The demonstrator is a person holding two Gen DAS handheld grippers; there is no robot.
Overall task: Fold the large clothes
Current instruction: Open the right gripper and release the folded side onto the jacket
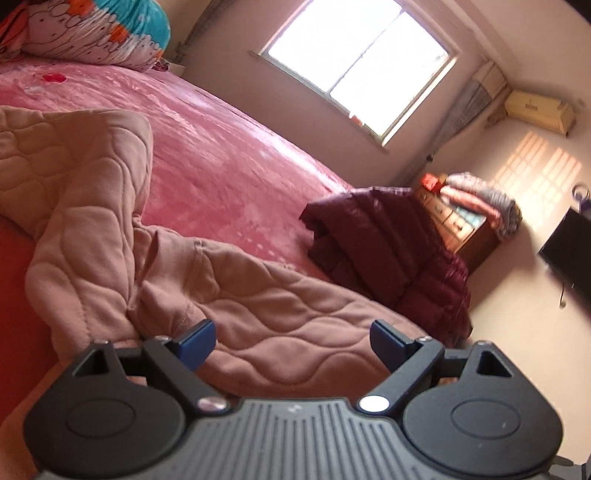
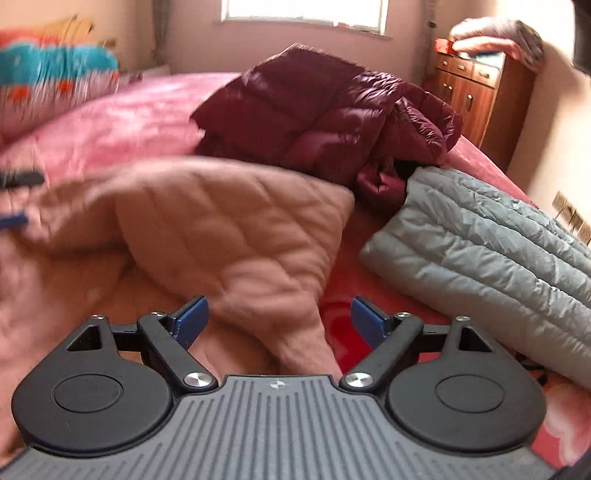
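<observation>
You had a tan quilted garment [image 1: 110, 229] under the jaws: matt cloth, soft, fleece-like nap, stitched in wavy lines. The bedspread [image 1: 221, 155] read as pink cloth with a satin sheen. The maroon jacket [image 2: 325, 110] was puffed, glossy synthetic shell. The grey jacket [image 2: 480, 236] was quilted too, with a duller sheen. Your left gripper [image 1: 293, 341] and right gripper [image 2: 279, 319] showed matt black plastic, blue pads [image 1: 197, 341], ribbed grey housing and polished metal pivots. The cabinet [image 2: 476, 96] was varnished brown wood.

home bedroom: bed w/ pink bedspread [image 1: 229, 147], pillow [image 1: 96, 29], wooden dresser [image 2: 476, 96], window [image 1: 358, 62].
</observation>
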